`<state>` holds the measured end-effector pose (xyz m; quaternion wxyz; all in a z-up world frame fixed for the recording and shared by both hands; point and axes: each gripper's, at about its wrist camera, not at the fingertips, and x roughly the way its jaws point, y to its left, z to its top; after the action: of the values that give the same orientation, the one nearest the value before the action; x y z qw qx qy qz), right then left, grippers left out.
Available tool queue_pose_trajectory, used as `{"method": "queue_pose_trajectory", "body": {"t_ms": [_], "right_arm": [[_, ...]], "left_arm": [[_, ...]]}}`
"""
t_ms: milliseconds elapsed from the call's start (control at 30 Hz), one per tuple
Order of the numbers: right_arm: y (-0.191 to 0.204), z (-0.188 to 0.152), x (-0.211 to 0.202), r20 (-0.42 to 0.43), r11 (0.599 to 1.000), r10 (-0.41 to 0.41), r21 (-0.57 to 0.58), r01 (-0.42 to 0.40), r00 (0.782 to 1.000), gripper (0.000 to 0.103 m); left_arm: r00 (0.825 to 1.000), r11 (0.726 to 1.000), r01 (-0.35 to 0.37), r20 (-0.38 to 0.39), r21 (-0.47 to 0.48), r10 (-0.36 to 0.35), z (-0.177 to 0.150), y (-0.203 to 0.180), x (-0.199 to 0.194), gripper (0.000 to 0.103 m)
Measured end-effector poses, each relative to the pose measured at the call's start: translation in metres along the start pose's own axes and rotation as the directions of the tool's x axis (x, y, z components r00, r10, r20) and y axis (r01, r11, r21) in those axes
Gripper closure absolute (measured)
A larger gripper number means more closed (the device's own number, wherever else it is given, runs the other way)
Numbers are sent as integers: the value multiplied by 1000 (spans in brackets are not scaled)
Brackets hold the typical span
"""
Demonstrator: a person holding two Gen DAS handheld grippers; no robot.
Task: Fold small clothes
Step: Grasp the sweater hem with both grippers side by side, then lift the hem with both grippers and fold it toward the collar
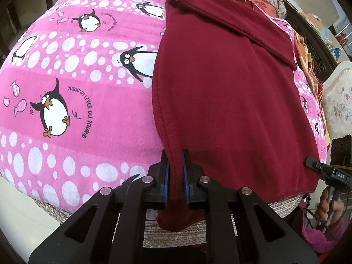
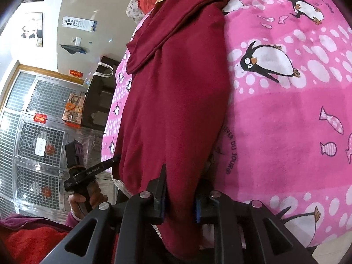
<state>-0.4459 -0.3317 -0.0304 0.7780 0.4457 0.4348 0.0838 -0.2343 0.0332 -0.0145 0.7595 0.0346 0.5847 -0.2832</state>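
The dark red fleece garment (image 1: 231, 101) stretches ahead of both jaw pairs over the pink penguin-print blanket (image 1: 77, 77). The left gripper (image 1: 175, 154) clamps its near hem fold; the right gripper (image 2: 182, 176) pinches the opposite near corner.

pink penguin blanket (image 1: 88, 92), eye chart (image 2: 79, 23)

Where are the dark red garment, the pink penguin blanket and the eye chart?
dark red fleece garment (image 1: 231, 101), left wrist view, flat middle panel.
pink penguin-print blanket (image 1: 88, 83), left wrist view, bare pink band.
white eye chart on the wall (image 2: 79, 23), right wrist view, its centre.
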Motion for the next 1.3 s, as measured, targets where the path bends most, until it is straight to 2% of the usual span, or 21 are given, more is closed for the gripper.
{"method": "queue_pose_trajectory", "body": {"t_ms": [100, 233, 500, 700, 967, 1167, 1300], "right_arm": [[5, 0, 0, -6, 999, -4, -33, 4, 1000, 85], [24, 5, -6, 44, 995, 27, -96, -23, 999, 86], [64, 34, -28, 153, 978, 86, -201, -54, 984, 86], [76, 56, -38, 229, 972, 130, -222, -78, 965, 86], [78, 74, -46, 277, 969, 118, -242, -49, 954, 86], [78, 89, -56, 341, 970, 108, -244, -24, 934, 86], [75, 97, -60, 362, 972, 120, -233, -35, 925, 86]], "left_arm": [[1000, 1000, 2, -1, 4, -2, 0, 0, -1, 93], [999, 998, 47, 7, -28, -47, 7, 5, -6, 95], [990, 997, 65, 127, -27, -62, 36, 1, -35, 96], [977, 997, 70, 204, -15, -65, 58, -6, -48, 96], [961, 996, 89, 264, 2, -86, 81, -14, -58, 96], [947, 995, 99, 307, -5, -93, 94, -14, -65, 96], [934, 993, 116, 343, -24, -100, 100, -13, -73, 96]]}}
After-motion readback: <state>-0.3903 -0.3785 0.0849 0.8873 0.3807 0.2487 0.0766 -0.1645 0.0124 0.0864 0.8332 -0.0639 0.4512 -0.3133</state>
